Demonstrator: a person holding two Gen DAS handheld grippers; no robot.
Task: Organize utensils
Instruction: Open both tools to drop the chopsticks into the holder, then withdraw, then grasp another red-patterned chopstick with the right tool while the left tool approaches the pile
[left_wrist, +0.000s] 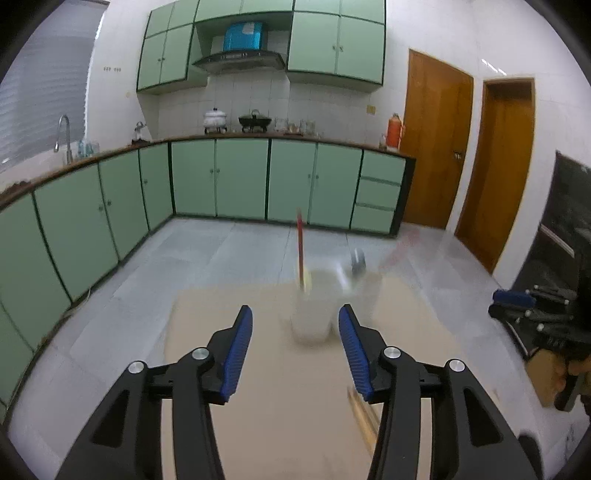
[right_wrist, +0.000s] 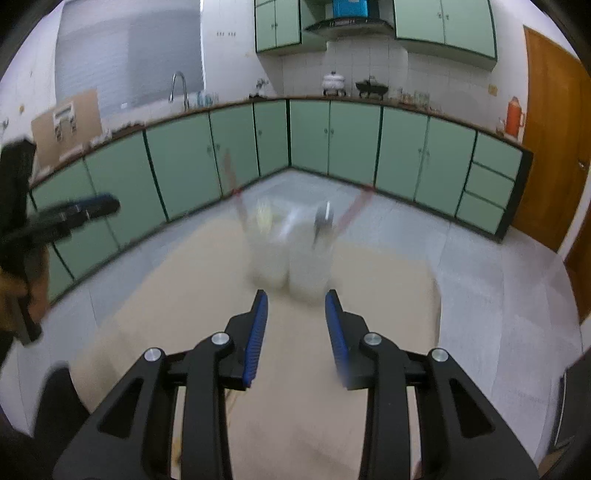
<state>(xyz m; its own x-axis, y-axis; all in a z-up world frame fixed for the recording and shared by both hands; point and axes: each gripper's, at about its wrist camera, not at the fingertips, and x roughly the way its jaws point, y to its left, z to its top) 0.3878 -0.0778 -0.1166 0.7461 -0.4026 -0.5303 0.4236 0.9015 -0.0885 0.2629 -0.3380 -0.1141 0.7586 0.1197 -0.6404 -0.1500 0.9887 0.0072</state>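
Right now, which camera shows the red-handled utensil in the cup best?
The left wrist view: the red handle stands fairly sharp in the pale cup. The right wrist view shows the handle and cup only as faint motion-blurred smears.

Beyond the jaws and far off: green base cabinets under a dark countertop, wrapping round the corner to the left. On it, straight ahead, a white lidded pot beside a black pan; further right an orange thermos. Far left, a curved tap. High above the jaws, a range hood between green wall cabinets. Right of the jaws, two wooden doors.
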